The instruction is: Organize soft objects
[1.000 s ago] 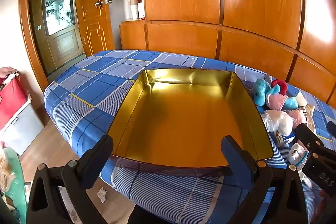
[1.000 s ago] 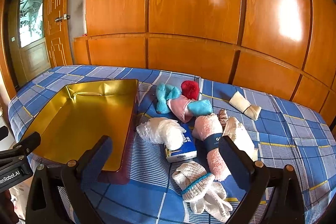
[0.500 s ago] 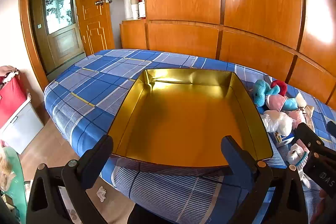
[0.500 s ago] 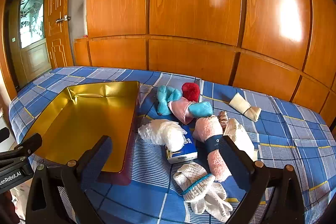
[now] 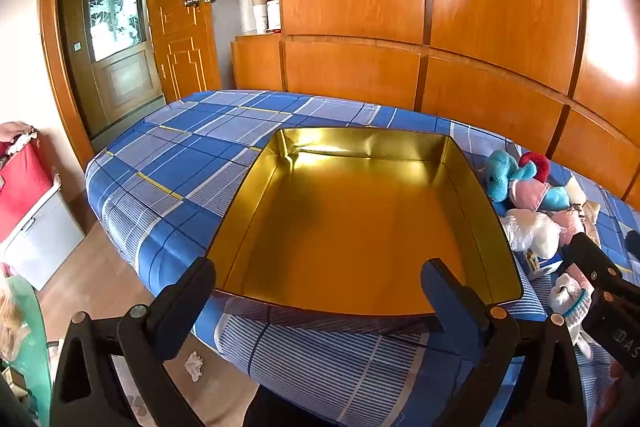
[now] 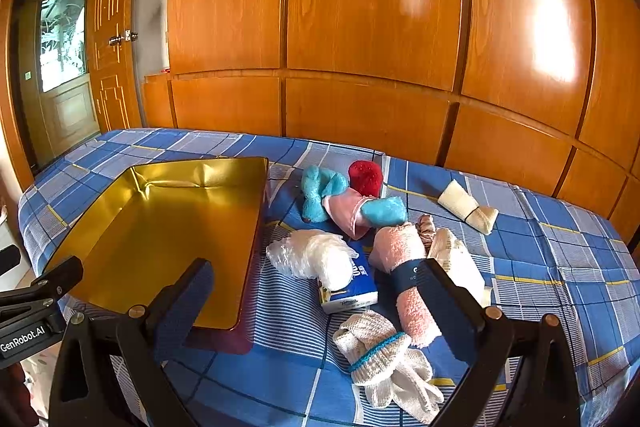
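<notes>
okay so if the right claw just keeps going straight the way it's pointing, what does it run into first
Probably the soft pile on the bed. Between the open fingers of the right claw lie the bundled white gloves nearest, then the tissue pack and the rolled pink towel. Depth is hard to judge, so the gloves are my best guess.

Left gripper (image 5: 318, 281) level, pointing forward, fingers spread wide, nothing between them, touching nothing. Also seen from right wrist view at lower left edge (image 6: 38, 293), side-on, black body with white lettering. Right gripper (image 6: 320, 281) level, pointing forward, fingers spread wide, gripping nothing, held clear of everything below. Also seen from left wrist view at right edge (image 5: 600, 275), black, angled inward. Both grippers side by side, apart, at similar height. No hand or sleeve clearly visible in either view.
</notes>
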### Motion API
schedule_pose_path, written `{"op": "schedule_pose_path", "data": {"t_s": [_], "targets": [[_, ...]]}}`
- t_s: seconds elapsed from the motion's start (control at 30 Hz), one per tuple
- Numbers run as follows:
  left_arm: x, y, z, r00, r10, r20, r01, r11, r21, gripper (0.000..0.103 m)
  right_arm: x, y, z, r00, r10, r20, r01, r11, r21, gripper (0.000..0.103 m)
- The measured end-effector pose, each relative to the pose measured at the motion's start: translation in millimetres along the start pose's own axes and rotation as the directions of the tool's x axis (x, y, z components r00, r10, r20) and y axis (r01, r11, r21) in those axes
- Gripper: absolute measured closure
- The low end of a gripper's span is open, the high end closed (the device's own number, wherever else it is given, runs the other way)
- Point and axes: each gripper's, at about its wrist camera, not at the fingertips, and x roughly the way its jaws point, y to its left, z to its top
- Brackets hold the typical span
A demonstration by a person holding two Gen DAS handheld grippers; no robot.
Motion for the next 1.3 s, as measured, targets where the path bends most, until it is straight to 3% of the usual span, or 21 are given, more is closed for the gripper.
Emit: {"op": "schedule_pose_path", "data": {"t_s": [0.7, 0.83, 1.03, 1.13, 1.3], "targets": [[2, -2, -2, 1.000, -0.003, -0.014, 0.003, 1.000, 0.004, 0.000, 1, -2, -2, 1.000, 0.007, -0.008, -0.007, 1.000, 0.006, 0.000], [3, -6, 1, 0.997, -0.070, -0.019, 0.070, 0.997, 0.025, 0.000, 2, -12, 2, 1.000, 0.015, -0.008, -0.015, 1.000, 0.021, 0.000], [7, -19, 22, 0.966, -0.249, -0.068, 0.253, 0.966, 0.059, 0.000, 15, -67, 25, 0.997, 0.056, -0.048, -0.050, 0.993, 0.109, 0.000], [7, -31, 41, 0.946, -0.322, -0.036, 0.324, 0.941, 0.095, 0.000, 25, -110, 39, 0.997, 0.023, -0.075, -0.011, 0.988, 0.157, 0.000], [31, -64, 74, 0.910, -0.396, -0.121, 0.409, 0.905, 0.118, 0.000, 42, -173, 49, 0.995, -0.038, -0.096, 0.054, 0.984, 0.171, 0.000]]}}
